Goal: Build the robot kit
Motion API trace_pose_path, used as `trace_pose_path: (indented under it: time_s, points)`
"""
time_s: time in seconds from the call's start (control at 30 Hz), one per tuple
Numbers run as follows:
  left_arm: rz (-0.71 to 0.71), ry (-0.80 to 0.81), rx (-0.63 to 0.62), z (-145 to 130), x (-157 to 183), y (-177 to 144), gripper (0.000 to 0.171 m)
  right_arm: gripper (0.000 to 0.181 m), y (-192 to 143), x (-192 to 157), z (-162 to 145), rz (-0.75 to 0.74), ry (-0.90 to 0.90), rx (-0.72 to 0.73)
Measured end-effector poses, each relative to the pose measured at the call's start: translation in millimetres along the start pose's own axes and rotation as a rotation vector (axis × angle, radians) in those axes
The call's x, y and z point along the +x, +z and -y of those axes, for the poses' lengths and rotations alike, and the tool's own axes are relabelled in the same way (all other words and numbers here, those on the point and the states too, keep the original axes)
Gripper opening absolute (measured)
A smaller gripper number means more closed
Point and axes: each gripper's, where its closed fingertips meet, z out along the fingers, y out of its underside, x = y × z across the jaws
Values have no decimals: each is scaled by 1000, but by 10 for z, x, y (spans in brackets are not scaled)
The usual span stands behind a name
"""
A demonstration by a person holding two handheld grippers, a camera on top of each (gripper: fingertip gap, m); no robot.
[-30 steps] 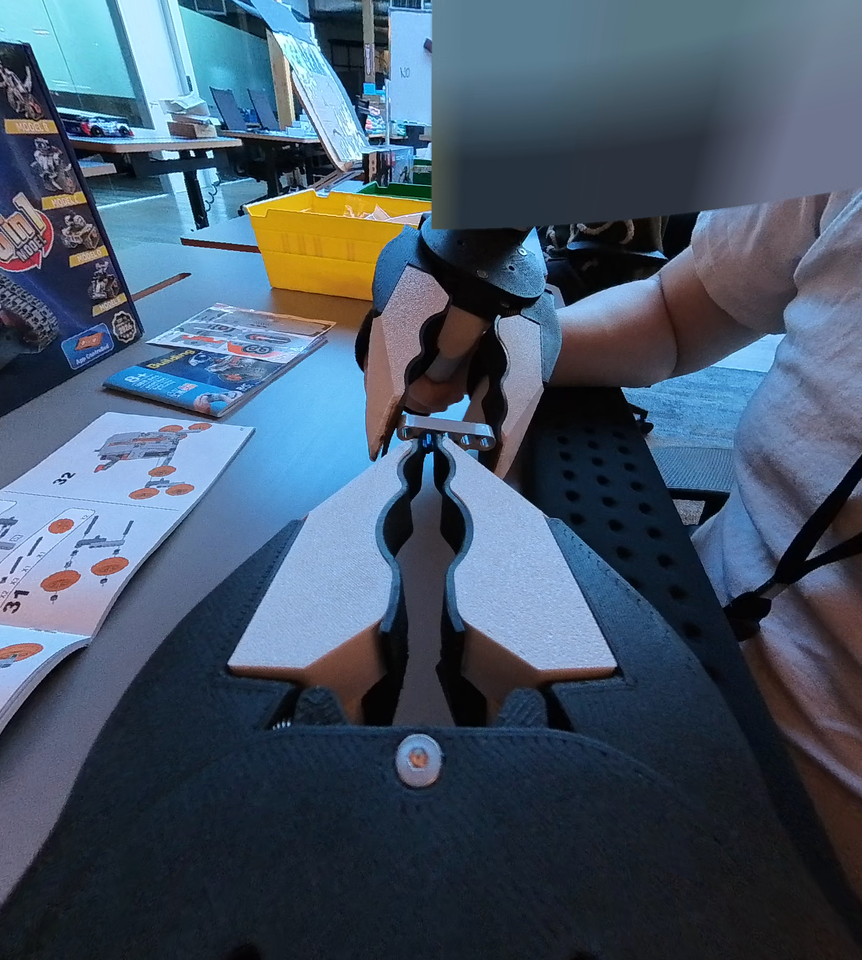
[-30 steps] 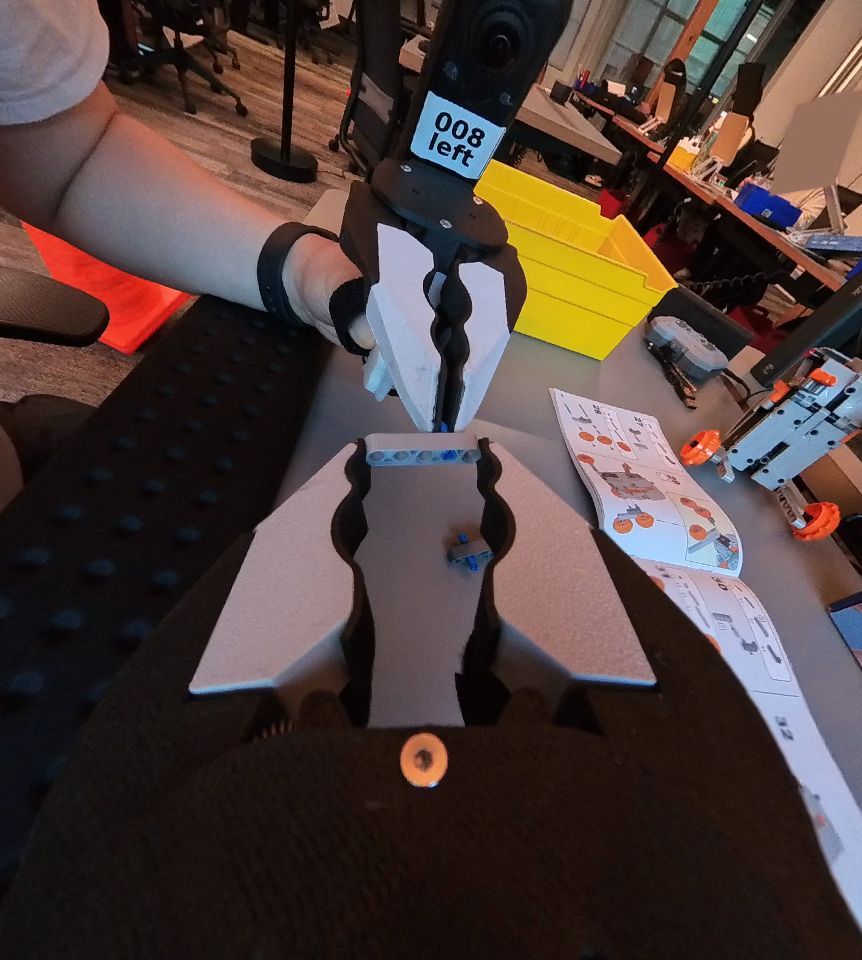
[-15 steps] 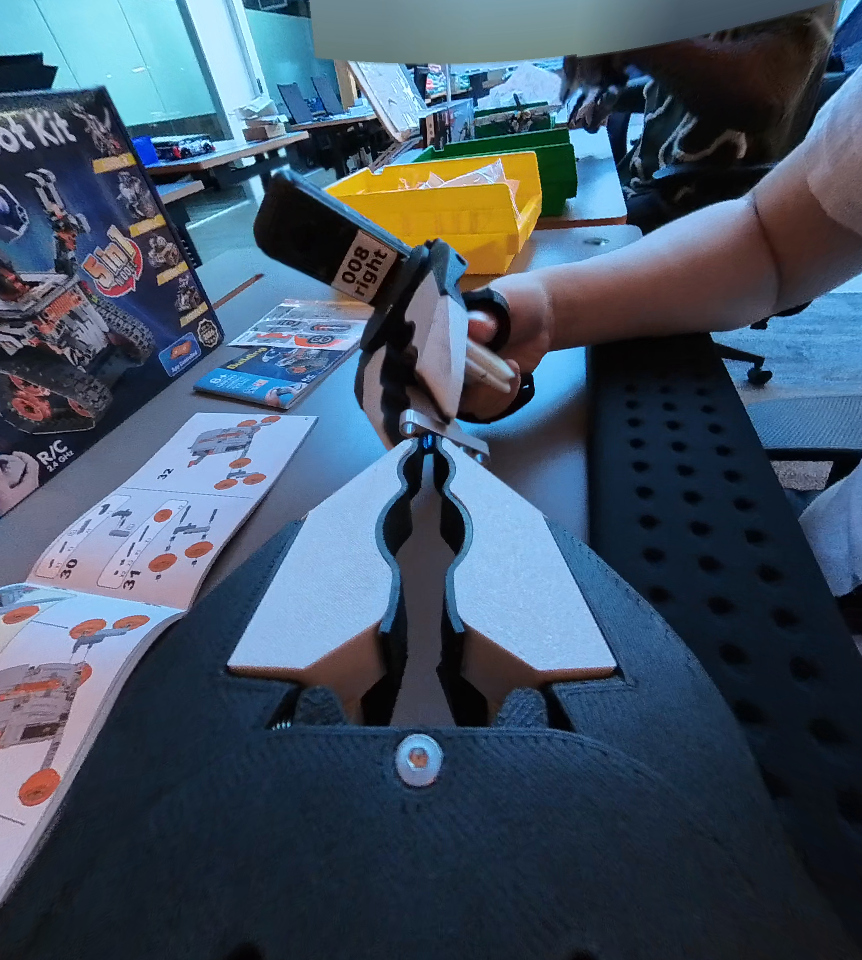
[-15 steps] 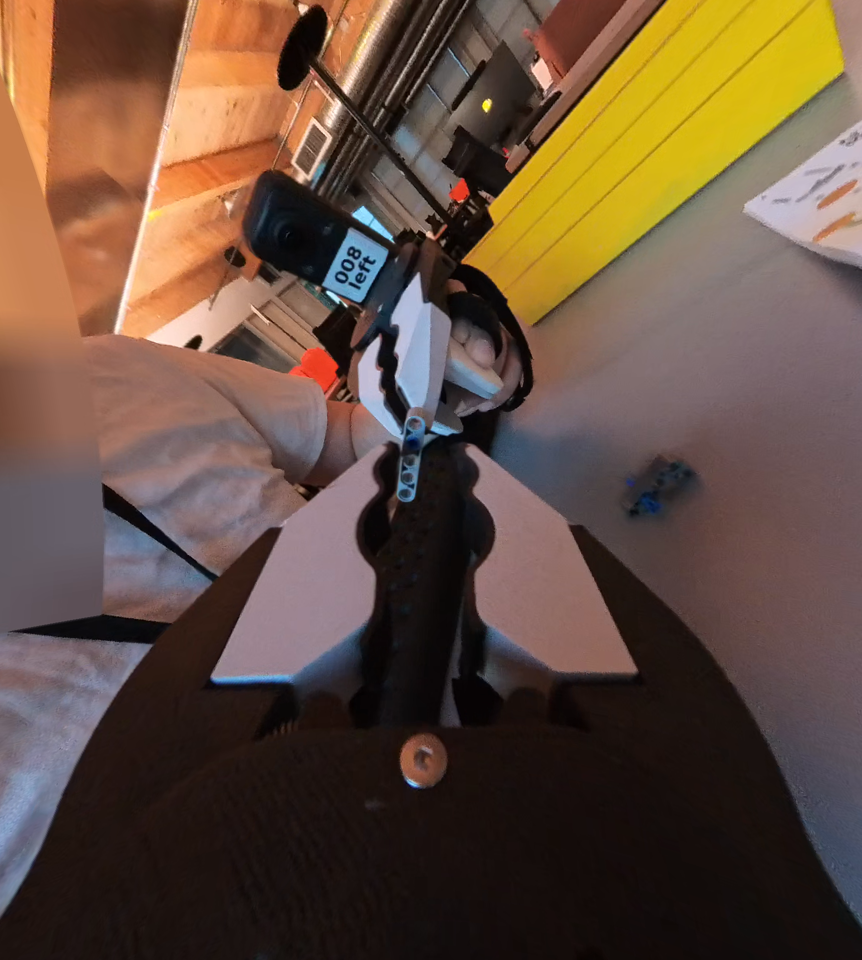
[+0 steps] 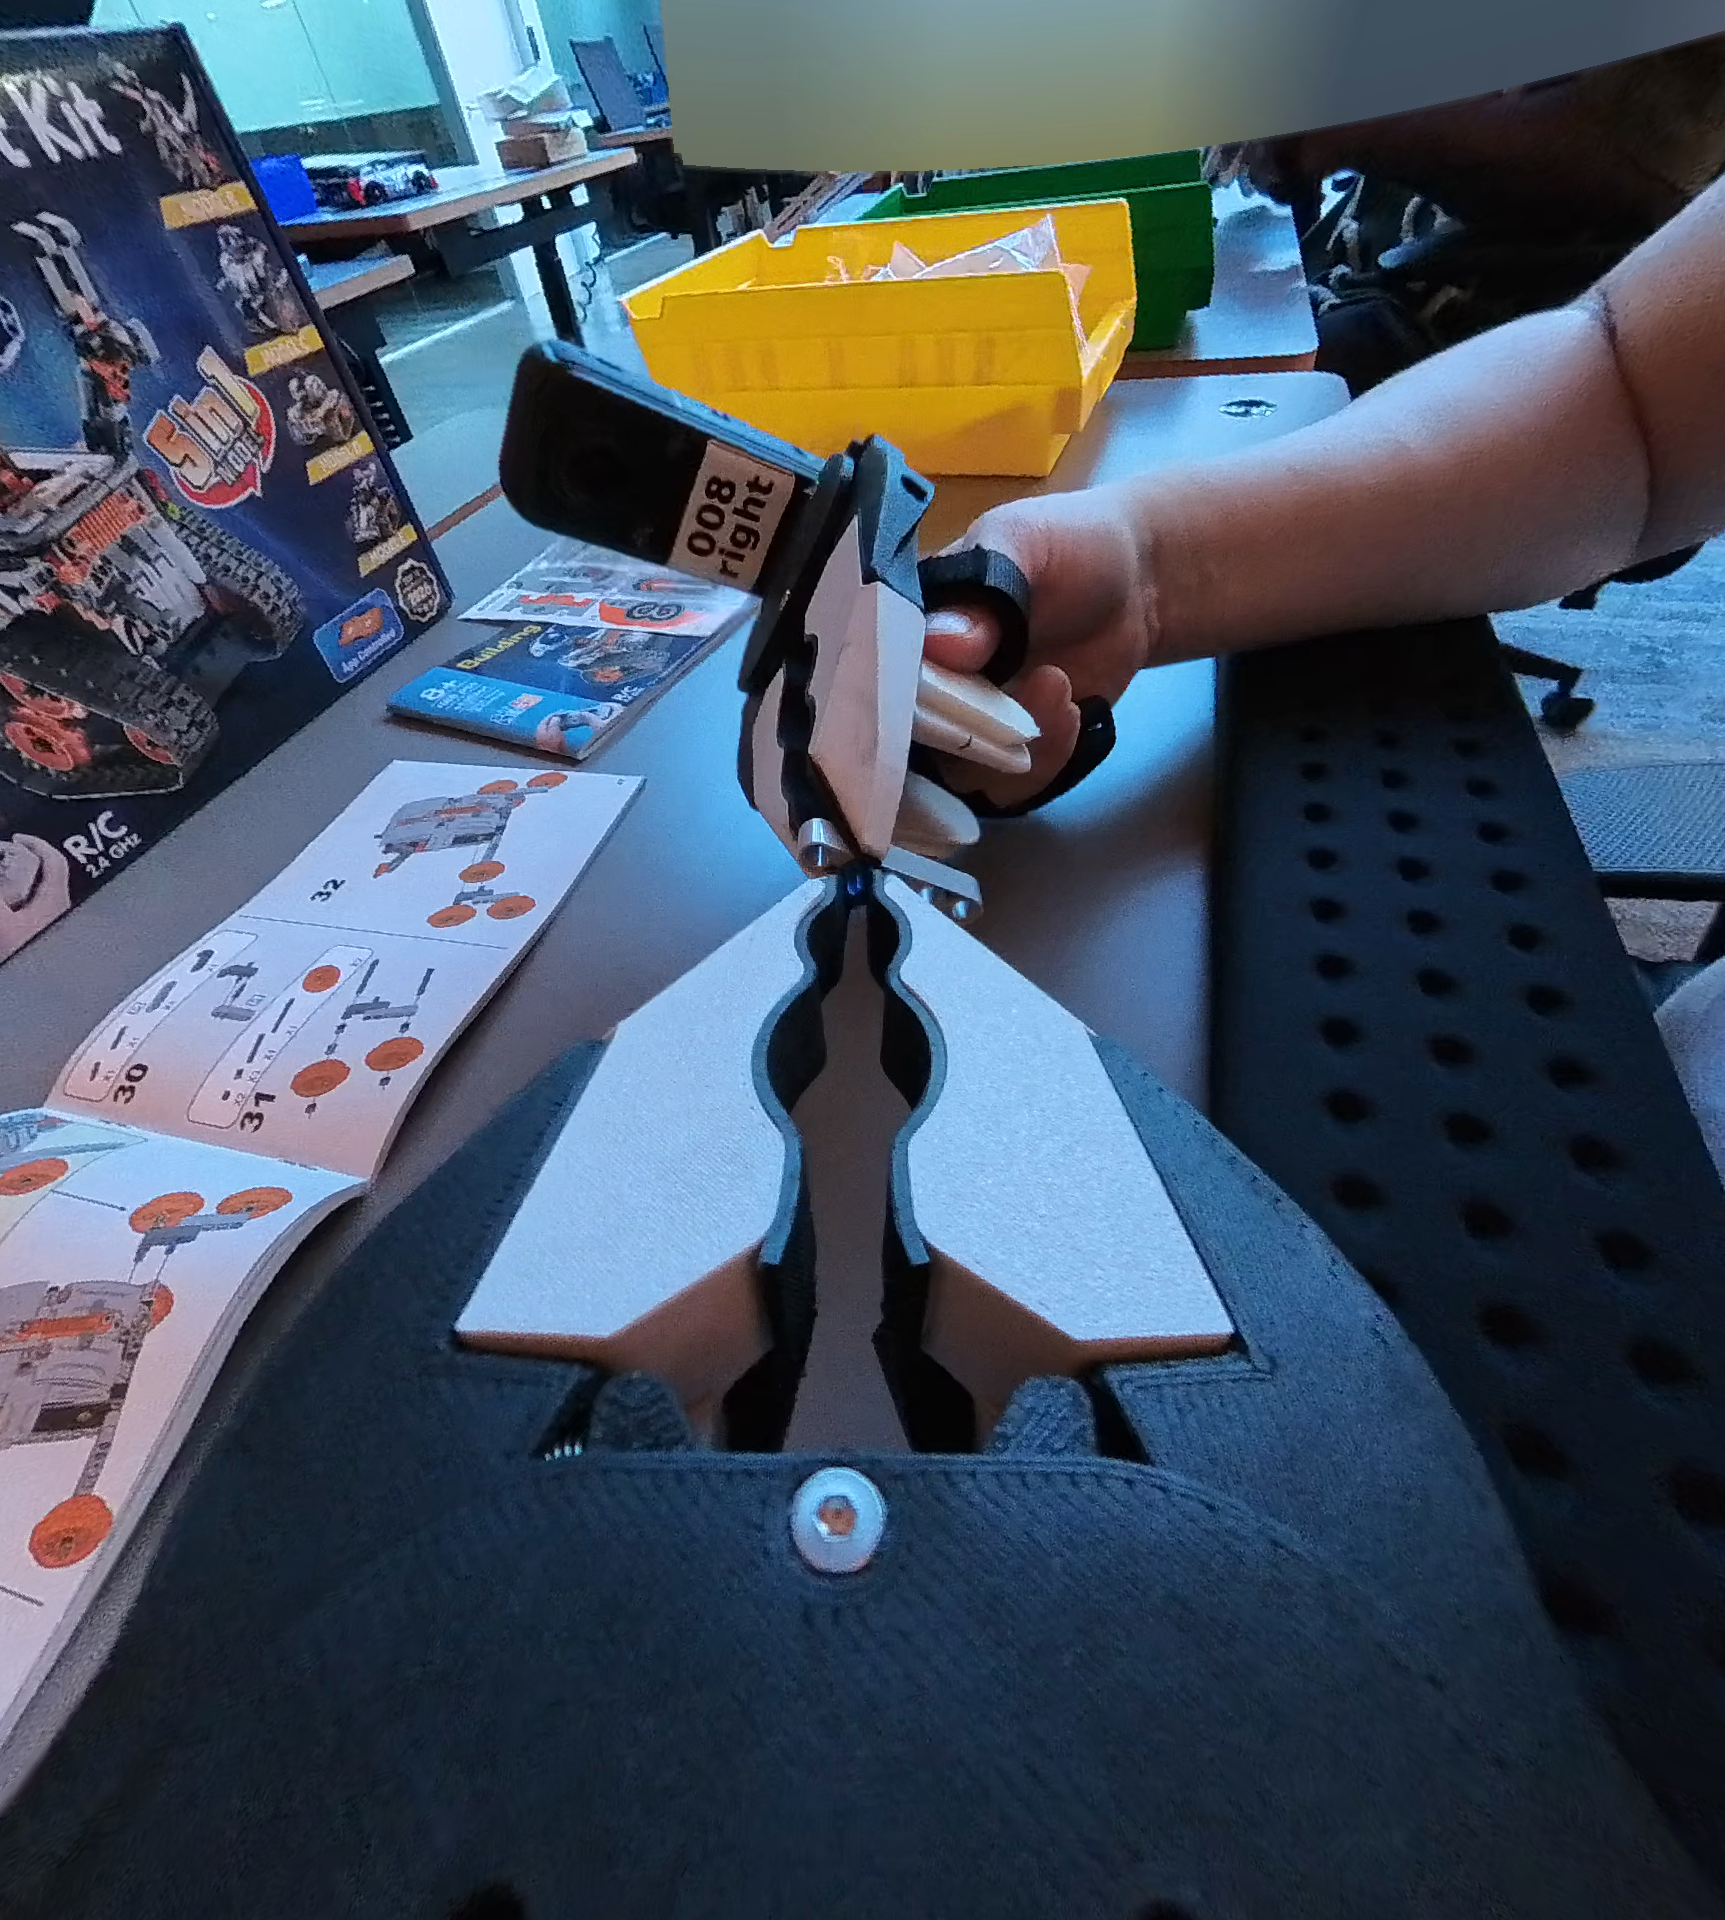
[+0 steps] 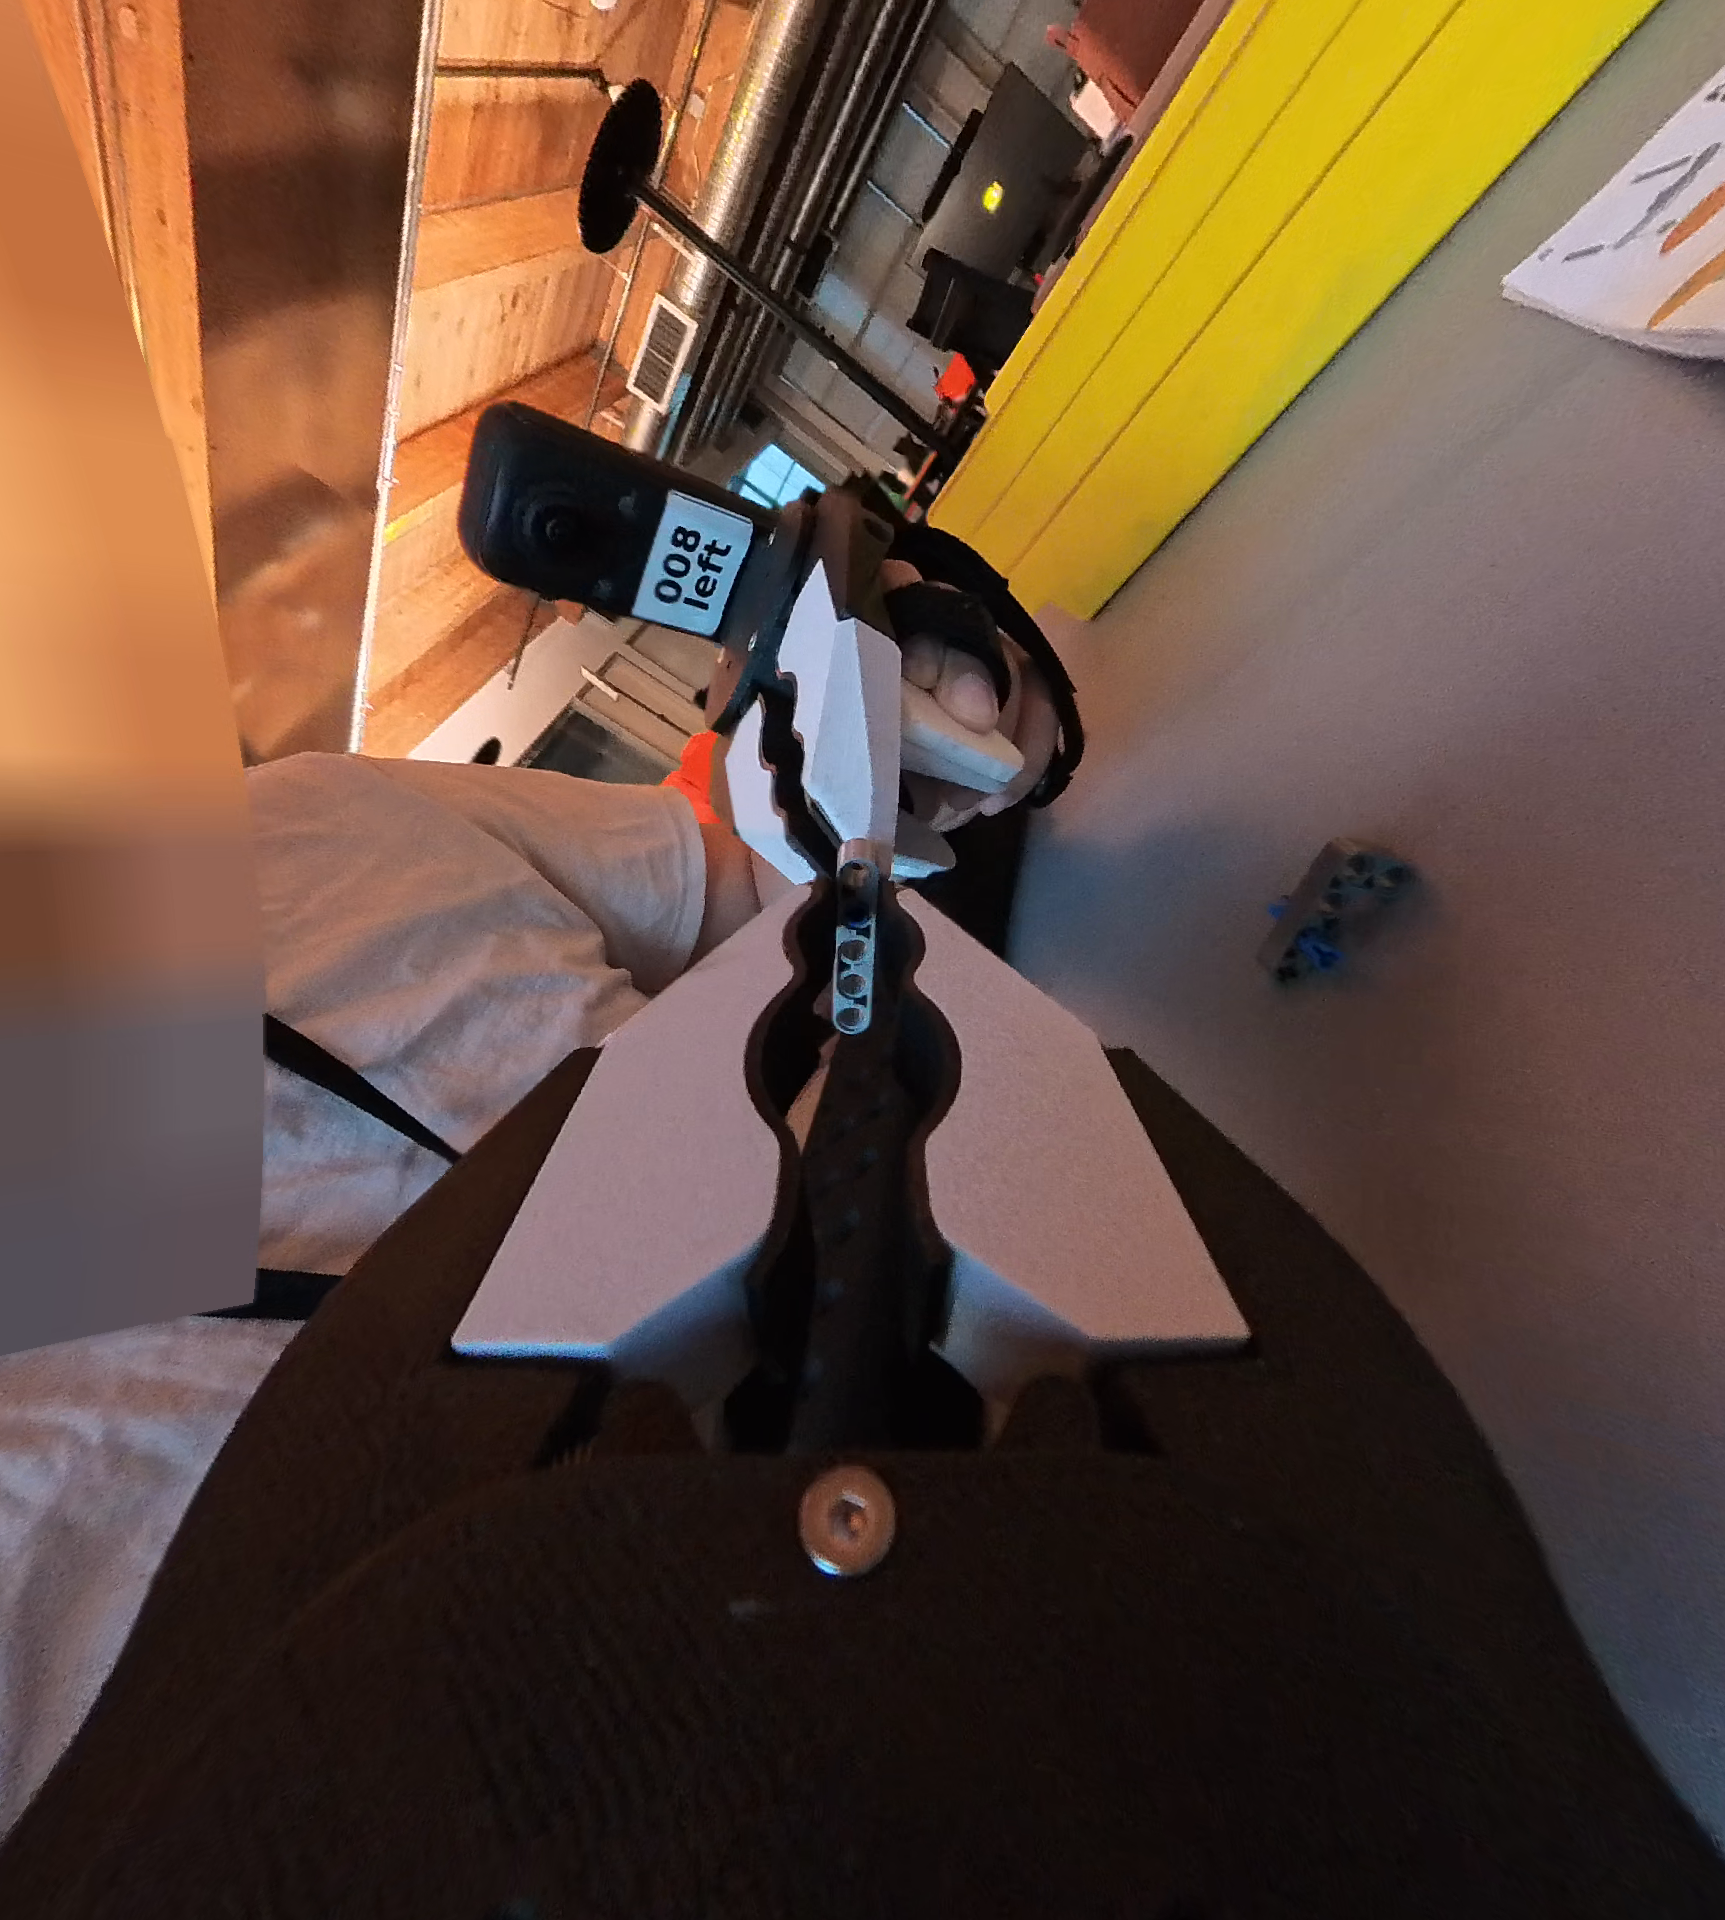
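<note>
The left gripper (image 5: pixel 855 896) is pinched tight on a small blue pin (image 5: pixel 854 885) at its very tips, and the right gripper (image 6: pixel 856 925) is clamped on a short grey plastic beam with a row of round holes (image 6: pixel 853 961) — the two meet tip to tip above the grey tabletop (image 5: pixel 1128 935). Off to the right gripper's side lies a small grey-and-blue brick piece (image 6: pixel 1336 925), with an open white instruction booklet (image 5: pixel 214 1039) left of the left gripper and a yellow plastic bin (image 5: pixel 889 353) beyond.
</note>
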Motion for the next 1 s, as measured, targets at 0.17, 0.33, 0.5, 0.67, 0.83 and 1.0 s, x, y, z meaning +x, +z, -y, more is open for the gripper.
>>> trace_pose_path:
  time_s: [0.17,0.33,0.5,0.67,0.83,1.0]
  points:
    - [6,-9,-40,-72,-3,19,1,5,-12,59,-36,24,56,-2]
    - [-11,-26,-46,-88,10,14,1,6,-17,60,-56,30,59,-9]
    - [93,-42,22,-21,-211,-205,0,5,-321,156,123,-27,66,94]
    - [-89,-334,217,247,-179,-211,7,5,-251,-181,347,8,-300,128]
    - [-178,-510,282,357,-158,-132,13,6,-108,-223,268,-74,-483,71]
    - [-135,-427,231,308,-114,-72,10,5,-121,-238,290,-75,-489,86]
